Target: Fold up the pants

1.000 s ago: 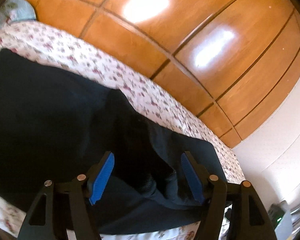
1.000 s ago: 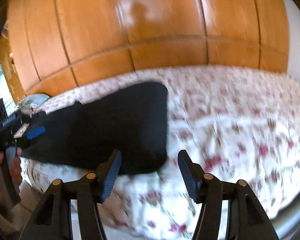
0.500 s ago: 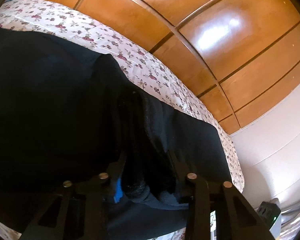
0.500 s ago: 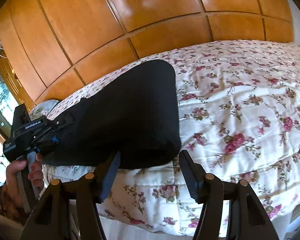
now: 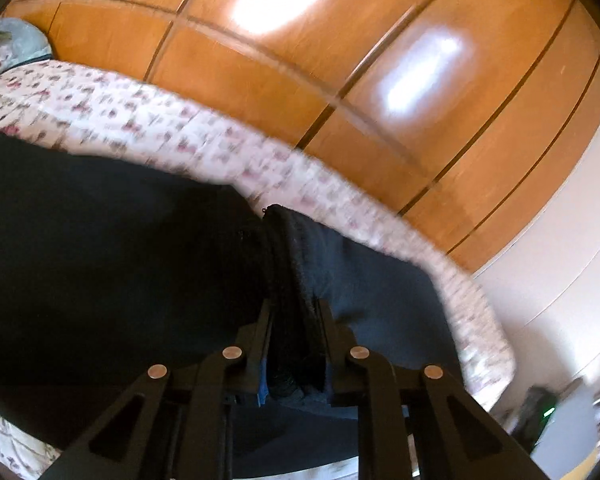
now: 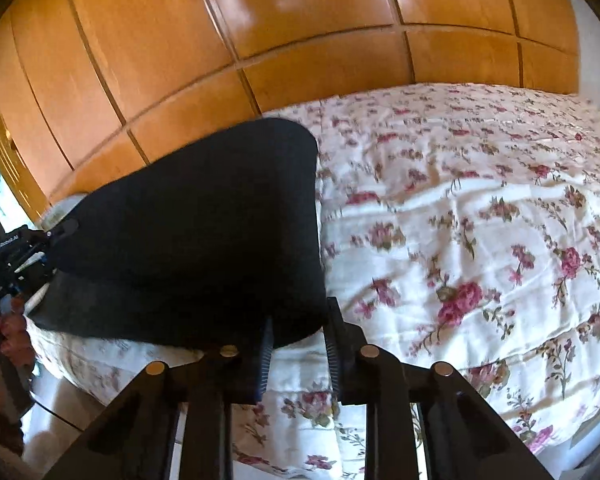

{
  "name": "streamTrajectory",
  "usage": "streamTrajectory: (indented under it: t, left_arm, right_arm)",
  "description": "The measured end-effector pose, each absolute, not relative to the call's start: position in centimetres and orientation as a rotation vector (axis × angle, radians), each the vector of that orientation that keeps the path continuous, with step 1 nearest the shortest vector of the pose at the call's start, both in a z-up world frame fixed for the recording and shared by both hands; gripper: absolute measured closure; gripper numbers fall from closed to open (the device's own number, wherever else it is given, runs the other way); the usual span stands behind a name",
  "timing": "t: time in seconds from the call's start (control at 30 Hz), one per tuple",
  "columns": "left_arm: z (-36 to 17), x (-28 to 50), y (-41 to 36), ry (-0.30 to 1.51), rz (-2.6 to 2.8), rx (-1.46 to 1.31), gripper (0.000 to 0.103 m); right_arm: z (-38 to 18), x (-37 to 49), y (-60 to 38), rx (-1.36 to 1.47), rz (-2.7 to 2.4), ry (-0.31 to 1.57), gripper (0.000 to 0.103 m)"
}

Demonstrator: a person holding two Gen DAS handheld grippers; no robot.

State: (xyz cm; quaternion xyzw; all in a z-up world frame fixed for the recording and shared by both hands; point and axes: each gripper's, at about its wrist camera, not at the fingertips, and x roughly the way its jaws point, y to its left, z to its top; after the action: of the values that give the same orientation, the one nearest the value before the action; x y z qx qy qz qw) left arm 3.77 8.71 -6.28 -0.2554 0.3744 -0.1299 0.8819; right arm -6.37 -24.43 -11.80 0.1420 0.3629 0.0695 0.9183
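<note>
Now both grippers are closing on the dark navy fabric pants [image 6: 204, 232] lying on the floral quilted bedspread [image 6: 480, 220]: left gripper [image 5: 296, 344] pinching a bunched ridge, right gripper [image 6: 298, 344] the near hem corner. Lifting both ends together, evenly, should keep the fold square.

Black pants [image 6: 204, 220]; white bedspread [image 6: 480, 220] with pink roses; orange-brown wooden wardrobe [image 6: 260, 20]; blue-padded jaws.
</note>
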Motion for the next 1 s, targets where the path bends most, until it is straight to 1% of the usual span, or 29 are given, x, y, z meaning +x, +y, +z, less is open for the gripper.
streamTrajectory:
  t: [0.07, 0.1, 0.17, 0.2, 0.3, 0.47, 0.53, 0.63, 0.77, 0.97, 1.0]
  left_arm:
    - [-9.0, 3.5, 7.9, 0.839, -0.243, -0.484, 0.082]
    - [-9.5, 3.1, 8.2, 0.814, -0.247, -0.487, 0.079]
    - [-9.5, 2.3, 8.4, 0.759, -0.253, -0.487, 0.077]
    - [-9.6, 2.1, 8.5, 0.754, -0.259, -0.482, 0.077]
    - [-9.4, 1.8, 8.8, 0.740, -0.272, -0.492, 0.076]
    - [-9.8, 1.3, 8.5, 0.683, -0.259, -0.482, 0.076]
    - [-9.7, 1.2, 8.3, 0.669, -0.250, -0.466, 0.076]
    - [-9.5, 0.9, 8.4, 0.665, -0.247, -0.462, 0.076]
    - [-9.3, 1.1, 8.4, 0.674, -0.236, -0.465, 0.075]
    - [-8.1, 1.9, 8.0, 0.697, -0.207, -0.444, 0.075]
    - [-8.0, 2.0, 8.1, 0.696, -0.204, -0.437, 0.073]
  right_arm:
    - [-12.2, -6.4, -25.0, 0.329, 0.157, 0.743, 0.079]
    - [-12.2, -6.5, -25.3, 0.346, 0.166, 0.744, 0.079]
    - [-12.0, -6.6, -25.9, 0.390, 0.189, 0.752, 0.070]
    - [-11.8, -6.9, -26.2, 0.406, 0.203, 0.759, 0.068]
    - [-10.6, -8.4, -26.8, 0.358, 0.213, 0.730, 0.067]
    - [-6.6, -10.9, -27.8, 0.258, 0.152, 0.569, 0.067]
    - [-5.5, -10.6, -27.4, 0.229, 0.161, 0.535, 0.067]
    - [-4.2, -8.5, -24.8, 0.113, 0.180, 0.520, 0.067]
    - [-3.9, -2.7, -20.8, 0.004, 0.236, 0.593, 0.067]
    - [-5.2, 4.5, -19.8, 0.066, 0.212, 0.688, 0.068]
    - [-5.6, 5.2, -19.9, 0.062, 0.191, 0.699, 0.070]
